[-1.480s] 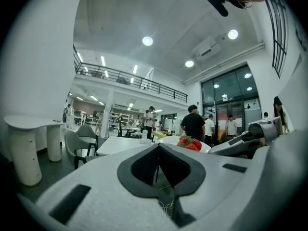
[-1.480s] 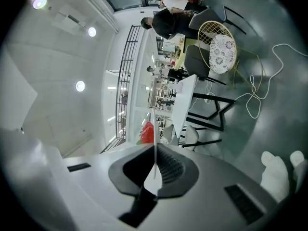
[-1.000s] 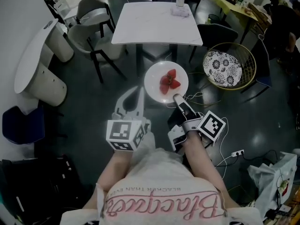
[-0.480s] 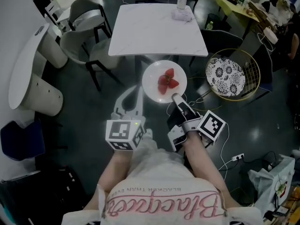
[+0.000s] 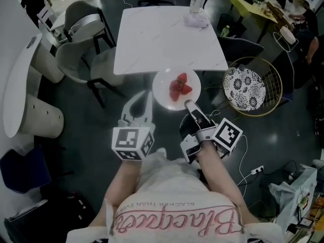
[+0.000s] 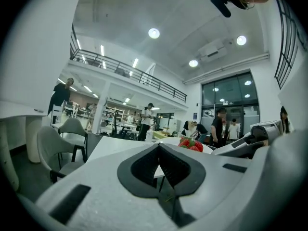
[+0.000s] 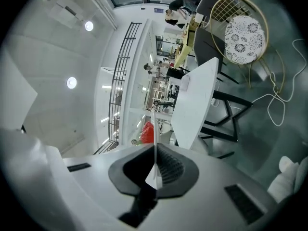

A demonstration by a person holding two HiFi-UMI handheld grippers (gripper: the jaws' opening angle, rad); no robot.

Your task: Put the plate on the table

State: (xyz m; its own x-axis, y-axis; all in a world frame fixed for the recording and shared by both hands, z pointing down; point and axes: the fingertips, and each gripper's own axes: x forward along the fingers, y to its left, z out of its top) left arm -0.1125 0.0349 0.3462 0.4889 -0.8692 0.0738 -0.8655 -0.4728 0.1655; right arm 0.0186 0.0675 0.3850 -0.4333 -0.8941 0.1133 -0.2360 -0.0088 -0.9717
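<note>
A white plate [image 5: 177, 91] with red strawberries [image 5: 180, 85] hangs in the air at the near edge of the white square table [image 5: 167, 37]. My right gripper [image 5: 188, 104] is shut on the plate's near rim. In the right gripper view the plate [image 7: 153, 129] shows edge-on between the pads of that gripper [image 7: 154, 150], with the strawberries [image 7: 147, 133] beyond and the table [image 7: 195, 105] to the right. My left gripper [image 5: 147, 96] floats left of the plate, shut and holding nothing. In the left gripper view its closed tips [image 6: 159, 146] point at the table [image 6: 115, 146] and the strawberries [image 6: 191, 144].
A cup [image 5: 196, 2] on a folded cloth stands at the table's far right. Grey chairs [image 5: 83, 29] stand left of the table, a wire chair with a patterned cushion [image 5: 248, 85] to the right. White curved furniture [image 5: 23, 92] lies far left. Cables run over the floor at right.
Both grippers and the plate have moved forward toward the table. The table's near edge now lies right at the plate's far rim. Both grippers stay shut.
</note>
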